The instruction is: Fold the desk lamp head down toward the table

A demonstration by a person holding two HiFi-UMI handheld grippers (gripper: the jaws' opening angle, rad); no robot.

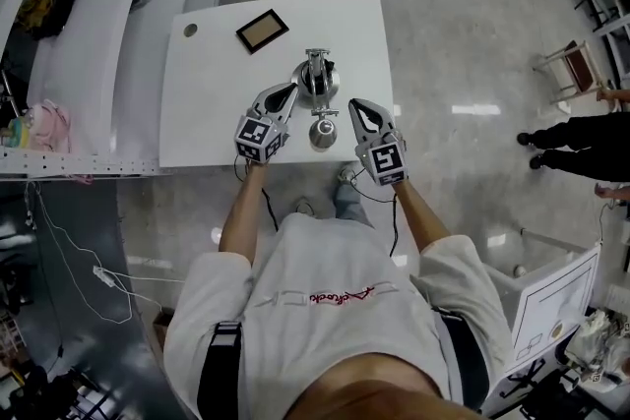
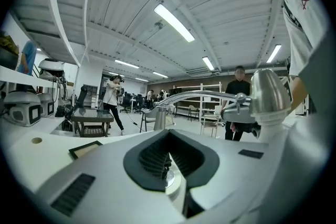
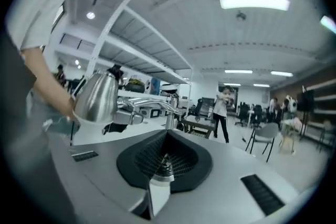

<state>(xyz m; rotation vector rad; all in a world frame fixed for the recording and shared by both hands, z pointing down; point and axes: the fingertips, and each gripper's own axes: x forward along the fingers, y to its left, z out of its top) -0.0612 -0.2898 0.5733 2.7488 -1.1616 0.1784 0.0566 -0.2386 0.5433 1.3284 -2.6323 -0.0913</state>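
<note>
I hold 2 claws over the near edge of the flat white table [image 1: 207, 113]. Both are pressed together with nothing in them. In the left gripper view the dark ribbed pads of my left claw [image 1: 284, 93] [image 2: 168, 139] meet. In the right gripper view those of my right claw [image 1: 357, 106] [image 3: 167, 144] meet the same way.

The brushed silver metal desk lamp [image 1: 317, 79] stands on the table between the 2 claws. Its round base sits further from me, and its bell-shaped silver lamp head [image 1: 323, 133] is close to the table's near edge. From my left claw the lamp head [image 2: 268, 93] shows on the right, mouth downward, at the end of a thin curved silver arm [image 2: 197, 96]. From my right claw the lamp head [image 3: 97, 96] shows on the left.

Neither claw grips the lamp, and I cannot tell whether the left one brushes it. A small dark-rimmed rectangular picture frame [image 1: 262, 30] lies further back on the table, well apart from the lamp
</note>
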